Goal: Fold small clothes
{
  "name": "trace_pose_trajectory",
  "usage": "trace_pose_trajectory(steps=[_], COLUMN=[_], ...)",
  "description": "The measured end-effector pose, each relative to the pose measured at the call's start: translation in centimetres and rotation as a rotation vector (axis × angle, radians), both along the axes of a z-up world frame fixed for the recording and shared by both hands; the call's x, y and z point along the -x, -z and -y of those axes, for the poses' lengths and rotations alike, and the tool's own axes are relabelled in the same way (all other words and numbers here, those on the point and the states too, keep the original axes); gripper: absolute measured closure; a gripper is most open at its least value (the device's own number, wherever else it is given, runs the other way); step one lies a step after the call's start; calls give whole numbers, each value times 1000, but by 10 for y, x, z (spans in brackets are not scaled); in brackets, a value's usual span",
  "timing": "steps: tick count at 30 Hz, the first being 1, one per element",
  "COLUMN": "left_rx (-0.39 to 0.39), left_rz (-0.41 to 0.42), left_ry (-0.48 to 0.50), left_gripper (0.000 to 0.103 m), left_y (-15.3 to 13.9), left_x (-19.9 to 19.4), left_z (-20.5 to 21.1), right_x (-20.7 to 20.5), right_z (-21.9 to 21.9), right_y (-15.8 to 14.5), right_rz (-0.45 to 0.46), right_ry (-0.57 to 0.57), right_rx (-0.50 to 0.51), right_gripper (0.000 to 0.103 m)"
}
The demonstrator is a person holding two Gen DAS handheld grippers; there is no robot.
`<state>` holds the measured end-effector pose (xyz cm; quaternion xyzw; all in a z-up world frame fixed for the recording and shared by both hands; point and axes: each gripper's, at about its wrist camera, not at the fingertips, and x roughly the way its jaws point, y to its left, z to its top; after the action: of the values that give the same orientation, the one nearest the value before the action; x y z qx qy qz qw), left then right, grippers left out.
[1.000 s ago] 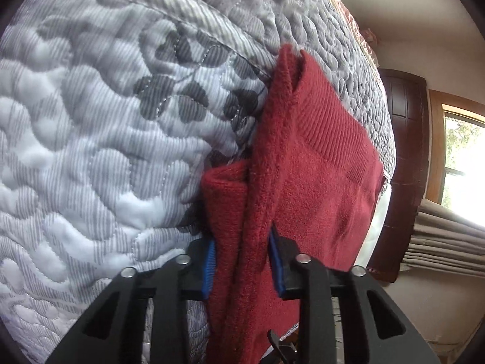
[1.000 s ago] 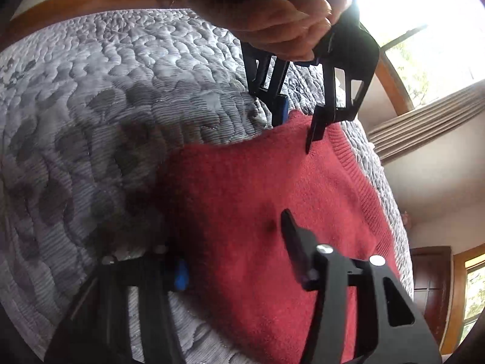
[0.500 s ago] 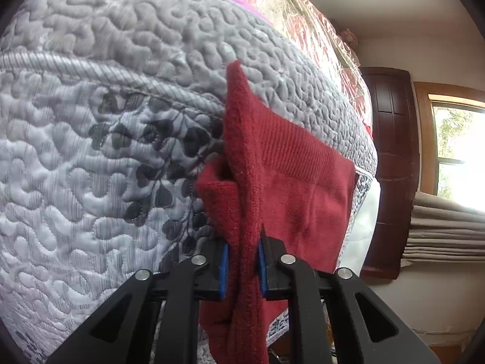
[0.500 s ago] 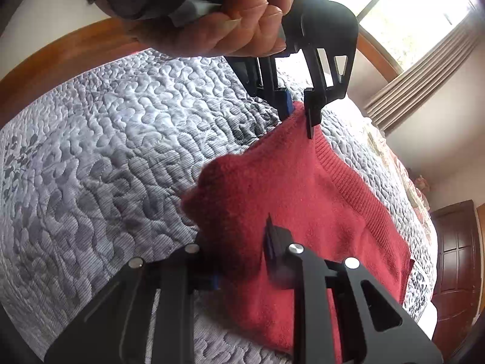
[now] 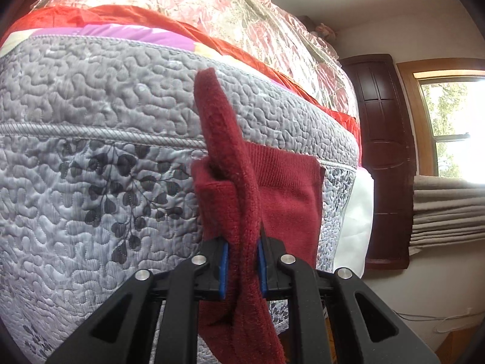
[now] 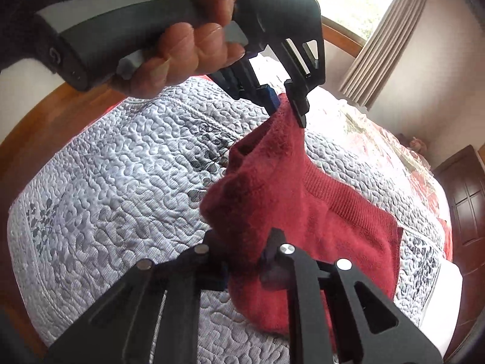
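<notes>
The red garment (image 6: 309, 212) is off the quilt (image 6: 121, 197) along one edge – a fuzzy knit piece with a ribbed band, its far part lying flat near the quilt's right edge, its near part lifted into a ridge. In the left wrist view the garment (image 5: 239, 200) runs up between the blue pads as a thick folded edge, rising to a rounded tip against the quilt (image 5: 91, 139).

Left gripper (image 5: 242, 262): jaws drawn in close, pads pressing the cloth from both sides, a firm pinch on that raised edge. From the right wrist camera the same left gripper (image 6: 286, 106) comes down from above, a hand (image 6: 185, 39) wrapped round its grey handle, fingertips nipping the top corner of the garment so the cloth hangs in a peak beneath it.

Right gripper (image 6: 245, 257): jaws narrowed on the lower bunched corner, cloth filling the gap between them – it has hold of the garment too, low and close to the quilt.

Beyond the quilt's far edge sits a floral bundle in clear plastic (image 5: 230, 15) over orange-red cloth (image 5: 127, 15). A dark wooden door (image 5: 385, 157) stands off to the right, beside a window (image 5: 454, 127) with folded blinds (image 5: 448, 209).
</notes>
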<state>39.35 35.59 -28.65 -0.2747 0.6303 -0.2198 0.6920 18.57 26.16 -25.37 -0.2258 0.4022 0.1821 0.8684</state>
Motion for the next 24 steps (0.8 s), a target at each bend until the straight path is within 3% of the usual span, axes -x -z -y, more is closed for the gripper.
trace_pose_trajectory(steps=[11,24], left_rx=[-44,-98], left_rz=[51,48], left_ry=[82,152], left_gripper=[88,88], left_y=[-45,-45], left_x=[-8,-21], left_z=[81,172], right_x=[-6,-16], right_z=[72,170], right_y=[-34,-30], right_rz=[11,-31], right_ry=[134,317], right_rx=[-118,-267], right_gripper=[92,92])
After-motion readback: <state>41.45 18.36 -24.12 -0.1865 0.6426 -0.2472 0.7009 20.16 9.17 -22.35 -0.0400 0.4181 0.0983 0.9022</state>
